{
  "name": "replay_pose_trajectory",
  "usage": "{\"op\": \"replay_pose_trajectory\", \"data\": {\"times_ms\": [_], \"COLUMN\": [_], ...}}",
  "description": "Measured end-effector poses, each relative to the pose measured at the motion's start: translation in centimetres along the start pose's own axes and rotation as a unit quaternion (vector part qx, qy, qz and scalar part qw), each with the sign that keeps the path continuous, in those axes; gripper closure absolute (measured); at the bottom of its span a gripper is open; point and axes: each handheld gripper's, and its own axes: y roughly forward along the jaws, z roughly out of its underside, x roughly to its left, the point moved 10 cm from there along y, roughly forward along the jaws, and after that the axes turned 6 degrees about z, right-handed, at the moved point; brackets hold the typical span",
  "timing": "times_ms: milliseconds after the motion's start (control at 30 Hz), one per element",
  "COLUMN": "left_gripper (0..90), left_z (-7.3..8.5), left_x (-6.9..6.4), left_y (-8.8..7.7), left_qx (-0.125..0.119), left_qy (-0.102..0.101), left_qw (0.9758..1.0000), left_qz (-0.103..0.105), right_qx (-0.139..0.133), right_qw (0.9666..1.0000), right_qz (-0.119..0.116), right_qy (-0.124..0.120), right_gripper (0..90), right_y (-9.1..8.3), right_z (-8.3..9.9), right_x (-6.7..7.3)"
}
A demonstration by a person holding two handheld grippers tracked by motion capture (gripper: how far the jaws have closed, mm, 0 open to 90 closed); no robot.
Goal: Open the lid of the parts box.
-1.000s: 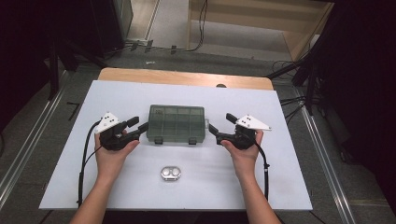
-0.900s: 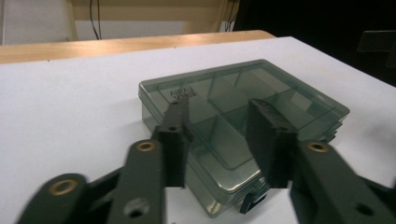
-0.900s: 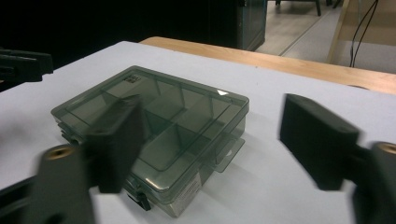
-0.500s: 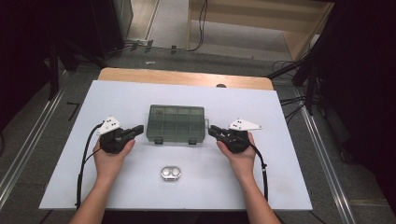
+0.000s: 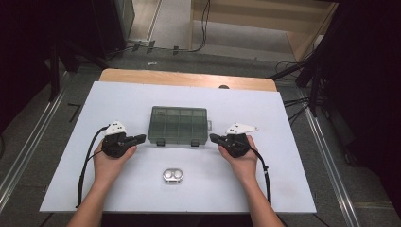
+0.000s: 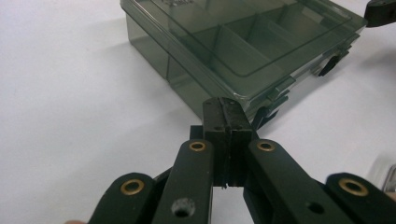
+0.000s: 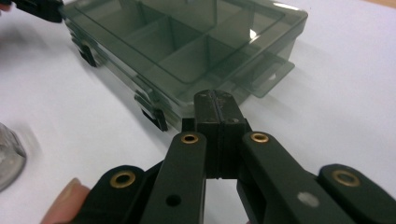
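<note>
**Both grippers shut, one at each end of a closed compartment box**

Left gripper (image 5: 140, 138) has its jaws pressed flat together with nothing between them, as the left gripper view shows. Its tip points at the near left corner of a smoky green plastic box (image 5: 178, 125), just beside it; whether it touches cannot be told. Right gripper (image 5: 214, 138) is likewise closed on nothing, jaws meeting in a thin seam, its tip just beside the box's near right corner. Its jaws have just been closing.

The box lies flat near the middle of a white table (image 5: 283, 156), lid down, with two dark latches (image 5: 161, 142) on the edge facing the person. Dividers show through the clear lid. A small tab sticks out on its right end.

A small metal piece with two round hollows (image 5: 172, 176) rests nearer the person, between the two forearms and well apart from the box. Bare white surface lies all around the box, widest to the left and right. A strip of wood (image 5: 189, 78) edges the far side of the table.
</note>
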Motion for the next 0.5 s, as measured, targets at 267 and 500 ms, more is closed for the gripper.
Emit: {"op": "replay_pose_trajectory", "data": {"times_ms": [267, 500], "left_gripper": [88.8, 88.8], "left_z": [0.4, 0.4], "left_x": [-0.2, -0.1], "left_y": [0.6, 0.7], "left_qx": [0.013, 0.011], "left_qy": [0.005, -0.005], "left_qw": [0.9999, 0.9999], "left_qz": [0.001, 0.003], "right_qx": [0.03, 0.038], "right_qw": [0.9995, 0.9991], "right_qz": [0.002, 0.008], "right_qy": [-0.009, -0.017], "right_gripper": [88.0, 87.9], "right_y": [0.8, 1.3], "right_z": [1.2, 1.6], "right_x": [0.2, 0.4]}}
